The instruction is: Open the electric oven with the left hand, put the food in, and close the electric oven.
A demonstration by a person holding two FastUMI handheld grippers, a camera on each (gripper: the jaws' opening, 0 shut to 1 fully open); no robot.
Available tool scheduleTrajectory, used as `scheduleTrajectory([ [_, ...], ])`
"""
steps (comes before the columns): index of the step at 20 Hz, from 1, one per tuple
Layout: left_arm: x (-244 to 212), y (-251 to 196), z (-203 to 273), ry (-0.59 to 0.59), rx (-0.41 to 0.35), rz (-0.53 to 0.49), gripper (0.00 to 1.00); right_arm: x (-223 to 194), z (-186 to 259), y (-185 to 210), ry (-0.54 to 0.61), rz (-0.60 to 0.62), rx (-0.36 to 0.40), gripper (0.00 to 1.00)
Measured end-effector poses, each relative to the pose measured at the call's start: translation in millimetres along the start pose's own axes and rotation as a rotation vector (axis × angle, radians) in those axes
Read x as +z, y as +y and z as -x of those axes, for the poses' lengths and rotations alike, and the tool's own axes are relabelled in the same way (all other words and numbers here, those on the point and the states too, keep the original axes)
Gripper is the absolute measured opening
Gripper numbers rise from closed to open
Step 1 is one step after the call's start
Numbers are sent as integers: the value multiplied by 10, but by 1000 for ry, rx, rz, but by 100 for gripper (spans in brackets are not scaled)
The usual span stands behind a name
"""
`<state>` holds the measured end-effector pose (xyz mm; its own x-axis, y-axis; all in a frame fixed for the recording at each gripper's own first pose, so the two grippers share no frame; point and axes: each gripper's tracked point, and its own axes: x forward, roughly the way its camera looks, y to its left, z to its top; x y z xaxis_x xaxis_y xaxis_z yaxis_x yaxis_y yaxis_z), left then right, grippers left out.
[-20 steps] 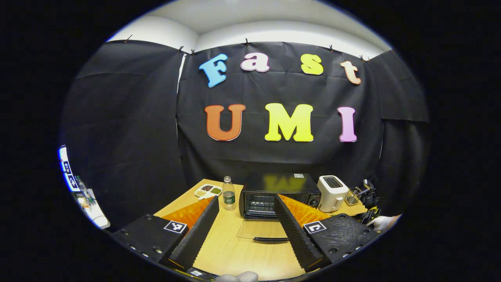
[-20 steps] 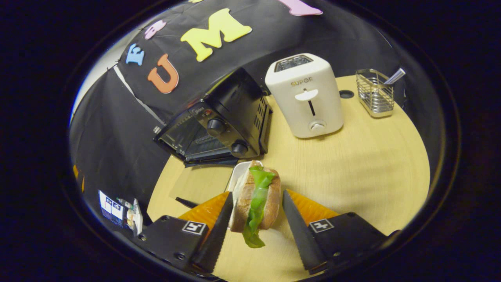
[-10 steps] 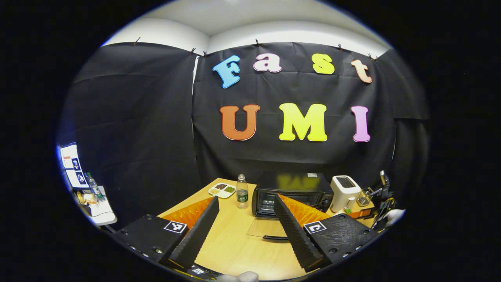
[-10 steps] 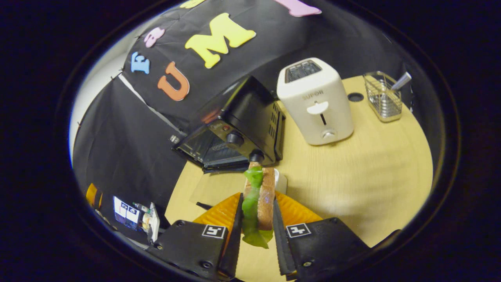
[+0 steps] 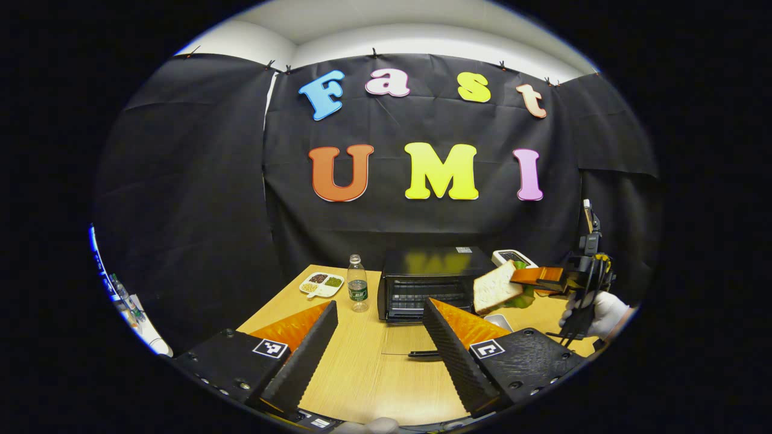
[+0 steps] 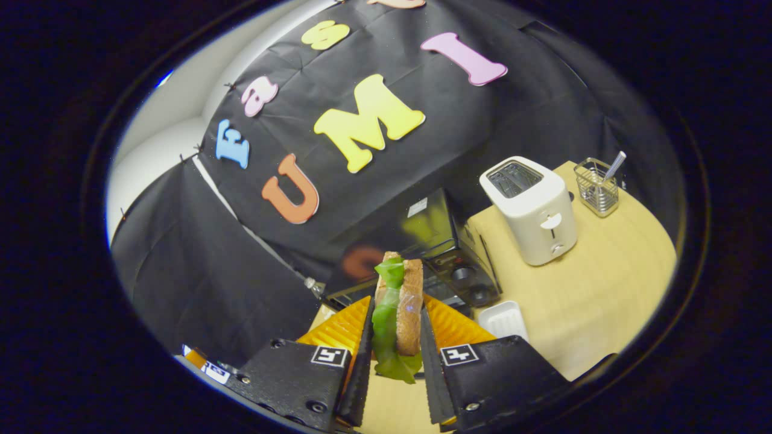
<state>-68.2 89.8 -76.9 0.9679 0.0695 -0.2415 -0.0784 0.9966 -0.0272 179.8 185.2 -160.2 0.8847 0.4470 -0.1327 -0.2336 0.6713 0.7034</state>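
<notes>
Black oven (image 5: 429, 282) stands at the table's (image 5: 362, 374) back edge, door (image 5: 403, 343) dropped flat. Right claw (image 6: 395, 337) pinches a lettuce sandwich (image 6: 398, 313) aloft; left claw (image 5: 379, 355) gapes empty. Compartment dish (image 5: 322, 284) holds beans near the far-left corner.

Light falls evenly from overhead, bright on the wooden table (image 5: 362, 374) ahead of the fingers, while the black cloth drinks it up. The oven (image 5: 437, 265) top carries a soft yellow reflection. Straight lines bow toward the edges. The sandwich (image 6: 398, 313) looks slightly soft between the fingers.
</notes>
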Motion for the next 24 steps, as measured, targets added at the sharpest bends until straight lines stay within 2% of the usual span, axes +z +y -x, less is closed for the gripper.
scheduleTrajectory([
  [4,17,168,3,9,-43,-69,94,-433,-447,134,-149,-251,-46,42],
  [8,-48,301,64,27,-60,-122,94,-888,-910,119,-165,-488,-56,42],
  [11,-157,346,103,52,-70,-171,96,-944,-1180,34,-226,-549,-95,42],
  [17,-233,368,109,78,-77,-156,96,-924,-1690,-51,-293,-660,-140,42],
  [22,-189,448,10,71,-63,-162,96,-890,-2043,-238,-315,-693,-173,42],
  [24,-184,510,5,71,-55,-167,96,-881,-2164,-292,-318,-662,-202,42],
])
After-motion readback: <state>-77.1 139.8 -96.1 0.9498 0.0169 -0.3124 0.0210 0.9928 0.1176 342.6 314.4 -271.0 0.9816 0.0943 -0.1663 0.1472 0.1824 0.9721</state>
